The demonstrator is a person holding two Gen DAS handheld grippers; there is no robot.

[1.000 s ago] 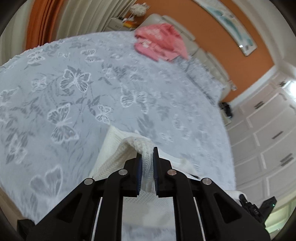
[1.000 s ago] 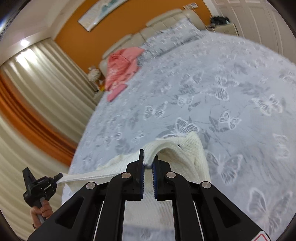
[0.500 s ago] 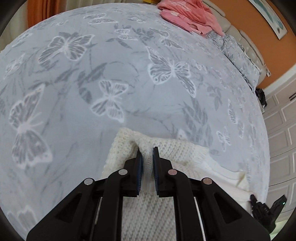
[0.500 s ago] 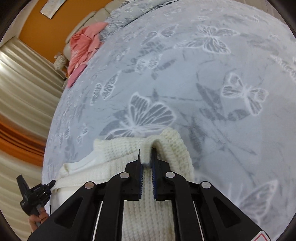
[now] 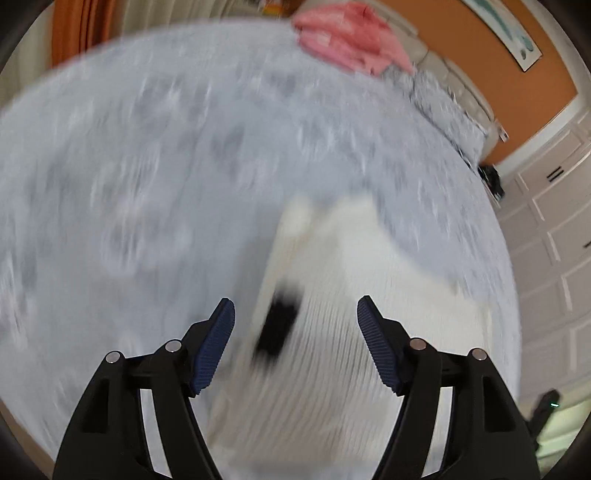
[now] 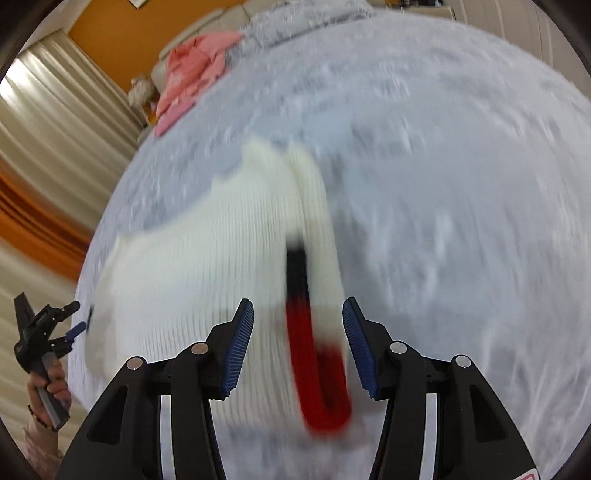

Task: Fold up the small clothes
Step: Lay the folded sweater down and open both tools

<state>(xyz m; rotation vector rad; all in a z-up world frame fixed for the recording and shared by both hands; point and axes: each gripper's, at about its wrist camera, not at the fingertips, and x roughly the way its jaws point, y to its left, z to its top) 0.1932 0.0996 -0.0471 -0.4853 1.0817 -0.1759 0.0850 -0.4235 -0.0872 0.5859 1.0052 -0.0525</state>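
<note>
Both hand-held grippers — left (image 5: 295, 314), right (image 6: 297, 314) — spread wide, cream sweater (image 6: 207, 266) below (blurred, no legible writing)

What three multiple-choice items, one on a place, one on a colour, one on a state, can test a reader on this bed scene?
1. Where is the pink garment?
A. at the far end of the bed, near the headboard
B. between the left gripper's fingers
C. on top of the sweater

2. What colour is the sweater on the bed?
A. navy
B. cream white
C. green

3. How do both grippers stand?
A. both open
B. both shut on the sweater
C. only the left open

Key: 1 A, it lies far beyond the sweater; 2 B, pale knit in both views; 3 A, left gripper and right gripper show wide gaps, gripping nothing.
</note>
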